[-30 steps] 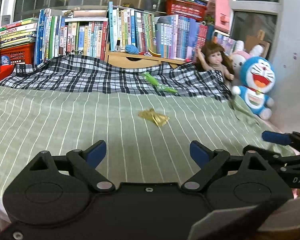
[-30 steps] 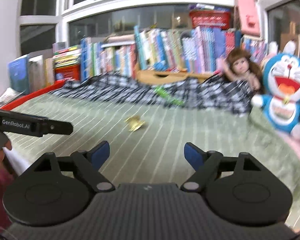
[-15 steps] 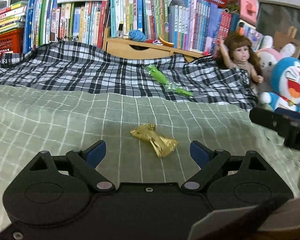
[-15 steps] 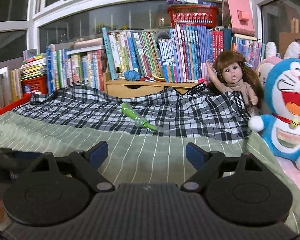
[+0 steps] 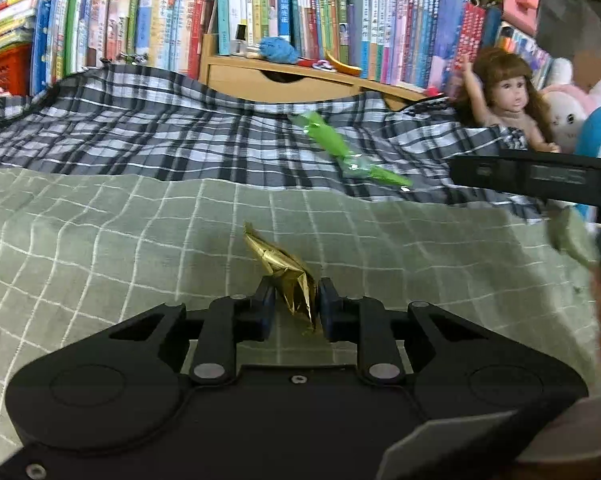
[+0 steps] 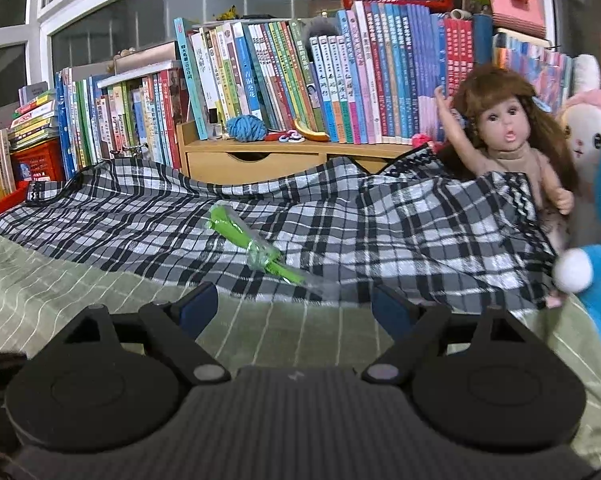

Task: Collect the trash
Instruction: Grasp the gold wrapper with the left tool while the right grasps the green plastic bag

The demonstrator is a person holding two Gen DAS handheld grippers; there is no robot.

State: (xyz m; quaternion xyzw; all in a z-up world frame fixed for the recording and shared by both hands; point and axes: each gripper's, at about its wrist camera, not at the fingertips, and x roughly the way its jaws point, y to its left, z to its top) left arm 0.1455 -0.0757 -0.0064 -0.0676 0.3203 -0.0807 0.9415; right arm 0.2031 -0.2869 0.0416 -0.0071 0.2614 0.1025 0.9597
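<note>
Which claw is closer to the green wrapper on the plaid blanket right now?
Right. The right claw is open just short of the green wrapper, lined up with it. The left claw sits farther back, shut on the gold wrapper.

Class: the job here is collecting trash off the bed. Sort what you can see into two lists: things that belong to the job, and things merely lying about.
Belongs to the job:
- gold wrapper, pinched in the left claw
- green wrapper on the plaid blanket, ahead of the open right claw

Merely lying about:
- doll
- blue plush toy
- pink rabbit plush
- books
- blue yarn ball
</note>
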